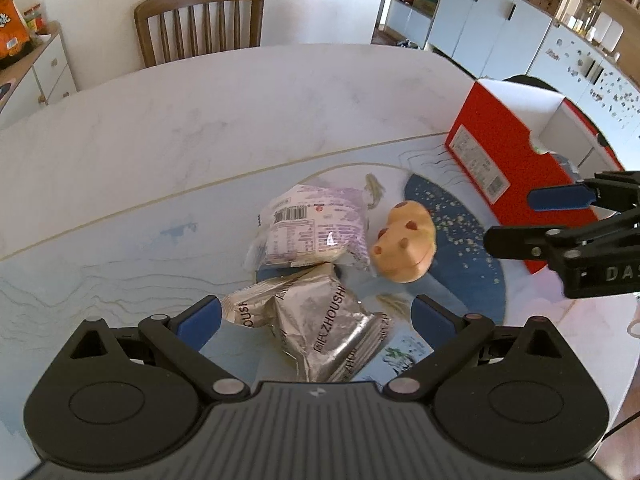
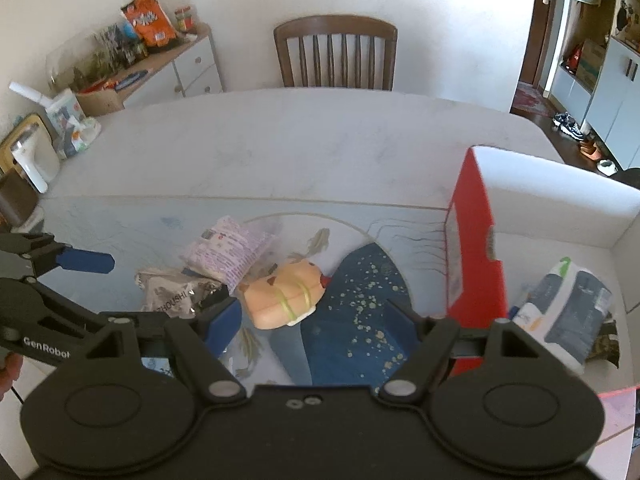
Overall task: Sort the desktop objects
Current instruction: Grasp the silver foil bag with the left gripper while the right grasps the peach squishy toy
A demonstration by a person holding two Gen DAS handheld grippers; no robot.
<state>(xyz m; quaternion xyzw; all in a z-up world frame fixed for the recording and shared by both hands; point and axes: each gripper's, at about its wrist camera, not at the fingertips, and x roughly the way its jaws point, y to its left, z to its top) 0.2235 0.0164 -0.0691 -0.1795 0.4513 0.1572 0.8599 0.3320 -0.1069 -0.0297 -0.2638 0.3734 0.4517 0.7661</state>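
Note:
A silver foil packet (image 1: 316, 328) lies on the blue mat between the open fingers of my left gripper (image 1: 316, 316); it also shows in the right wrist view (image 2: 176, 292). Behind it lie a purple-white snack packet (image 1: 312, 228) (image 2: 228, 252) and an orange toy animal (image 1: 404, 240) (image 2: 284, 296). My right gripper (image 2: 316, 320) is open and empty above the mat, right of the toy; it also shows in the left wrist view (image 1: 516, 220). A red box (image 1: 508, 148) (image 2: 476, 248) stands at the right, holding a white-and-dark pouch (image 2: 568, 308).
The blue patterned mat (image 1: 120, 248) covers the near part of the white marble table (image 1: 240, 96). A wooden chair (image 1: 200, 20) stands at the far edge. A sideboard with snacks (image 2: 152, 40) stands at the left, white cabinets (image 1: 500, 24) at the right.

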